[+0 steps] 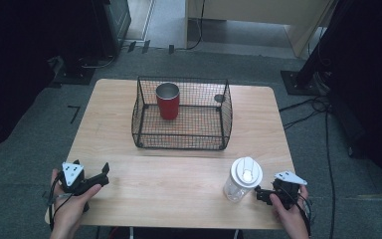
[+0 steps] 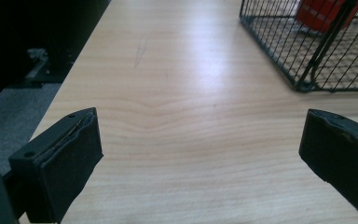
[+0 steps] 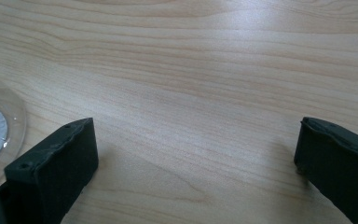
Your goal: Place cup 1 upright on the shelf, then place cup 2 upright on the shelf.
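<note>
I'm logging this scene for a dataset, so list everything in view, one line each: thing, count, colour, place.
Table: one, light wood, centre of the high view.
Wire basket: one, black, far middle of the table.
Tumbler: one, red with a metal rim, upright inside the basket, left of its middle.
Clear bottle: one, see-through with a white lid, near right of the table, just left of the right tool.
Floor: grey, around the table, with black cables at the right.
Left tool: one, black with a grey plate, near left corner, jaws wide apart over bare wood.
Right tool: one, black with a grey plate, near right edge, jaws wide apart.
</note>
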A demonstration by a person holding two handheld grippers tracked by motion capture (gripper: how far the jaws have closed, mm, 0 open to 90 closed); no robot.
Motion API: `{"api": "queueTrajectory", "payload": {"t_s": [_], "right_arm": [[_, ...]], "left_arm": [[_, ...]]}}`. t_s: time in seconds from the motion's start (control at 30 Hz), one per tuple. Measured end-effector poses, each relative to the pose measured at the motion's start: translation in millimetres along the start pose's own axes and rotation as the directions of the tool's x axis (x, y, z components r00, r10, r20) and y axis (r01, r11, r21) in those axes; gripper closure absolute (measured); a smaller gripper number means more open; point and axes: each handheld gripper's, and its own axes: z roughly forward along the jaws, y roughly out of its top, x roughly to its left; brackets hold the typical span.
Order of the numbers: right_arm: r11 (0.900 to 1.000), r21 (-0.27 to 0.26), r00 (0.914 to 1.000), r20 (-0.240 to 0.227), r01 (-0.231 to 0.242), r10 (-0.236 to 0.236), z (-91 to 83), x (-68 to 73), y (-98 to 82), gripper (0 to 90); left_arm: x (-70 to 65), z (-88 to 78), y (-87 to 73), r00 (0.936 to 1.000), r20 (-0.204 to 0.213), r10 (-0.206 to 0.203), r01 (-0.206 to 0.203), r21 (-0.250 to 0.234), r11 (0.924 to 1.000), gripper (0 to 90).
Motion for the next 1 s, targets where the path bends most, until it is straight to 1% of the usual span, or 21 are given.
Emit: {"api": "queueTrajectory", "payload": {"t_s": [0.03,0.07,0.13,0.23,0.37,0.43,0.47,0.57,0.6,0.63,0.73,0.8,0.87,0.93,1.0], "right_arm": [[1.000,0.000,1.0000,0.000,0.000,0.000,0.0,0.0,0.0,0.0],[1.000,0.000,1.0000,0.000,0.000,0.000,0.0,0.0,0.0,0.0],[1.000,0.000,1.0000,0.000,0.000,0.000,0.0,0.0,0.0,0.0],[1.000,0.000,1.0000,0.000,0.000,0.000,0.0,0.0,0.0,0.0],[1.000,0.000,1.0000,-0.001,0.000,0.000,-0.1,0.0,0.0,0.0],[1.000,-0.002,0.9999,-0.014,0.004,-0.004,-1.3,-1.1,-1.0,0.0],[1.000,-0.010,0.9993,-0.037,-0.012,0.012,-3.4,-2.1,-2.4,0.0],[0.999,-0.007,0.9975,-0.061,-0.036,0.035,-8.9,-6.1,-4.6,0.0],[0.999,-0.013,0.9971,-0.067,-0.037,0.036,-12.5,-7.6,-5.3,0.0],[0.999,-0.024,0.9972,-0.069,-0.031,0.029,-15.0,-8.3,-5.6,0.0],[0.998,-0.064,0.9953,-0.096,-0.021,0.014,-26.3,-9.3,-5.0,0.0],[0.996,-0.089,0.9944,-0.105,-0.012,0.002,-33.3,-7.6,-4.2,0.0],[0.995,-0.103,0.9939,-0.109,0.007,-0.018,-39.0,-5.2,-3.6,0.0],[0.993,-0.113,0.9941,-0.103,0.022,-0.034,-42.8,-2.2,-2.8,0.0],[0.992,-0.120,0.9933,-0.106,0.032,-0.045,-46.0,1.0,-1.7,0.0]], "left_arm": [[1.8,0.7,-1.2,1.0000,-0.007,-0.001,0.001,0.012,0.9999,0.0],[2.6,0.8,-1.2,0.9999,-0.008,-0.012,0.012,0.014,0.9998,0.0],[4.9,0.5,-1.1,0.9999,-0.011,-0.003,0.003,0.014,0.9999,0.0],[6.6,0.5,-1.3,0.9999,-0.005,-0.010,0.010,0.024,0.9997,0.0],[6.1,1.1,-1.2,1.0000,0.002,0.002,-0.002,0.048,0.9988,0.0],[6.0,1.5,-0.9,1.0000,0.005,0.008,-0.008,0.060,0.9982,0.0],[5.9,1.7,-0.9,1.0000,0.004,0.005,-0.005,0.063,0.9980,0.0],[6.0,2.9,-0.5,0.9999,0.008,0.007,-0.007,0.075,0.9971,0.0],[6.1,3.3,-0.3,0.9999,0.009,0.007,-0.008,0.078,0.9970,0.0],[6.0,3.6,-0.2,0.9999,0.009,0.006,-0.007,0.083,0.9965,0.0],[5.3,4.9,0.3,0.9999,0.007,0.007,-0.008,0.101,0.9949,0.0],[4.3,5.9,0.3,0.9997,0.025,-0.002,-0.002,0.123,0.9924,0.0],[2.9,7.0,0.5,0.9996,0.028,0.006,-0.010,0.136,0.9907,0.0],[2.9,8.8,1.1,0.9997,0.026,0.004,-0.008,0.148,0.9890,0.0],[3.0,11.1,1.9,0.9997,0.023,-0.001,-0.003,0.169,0.9855,0.0]]}}
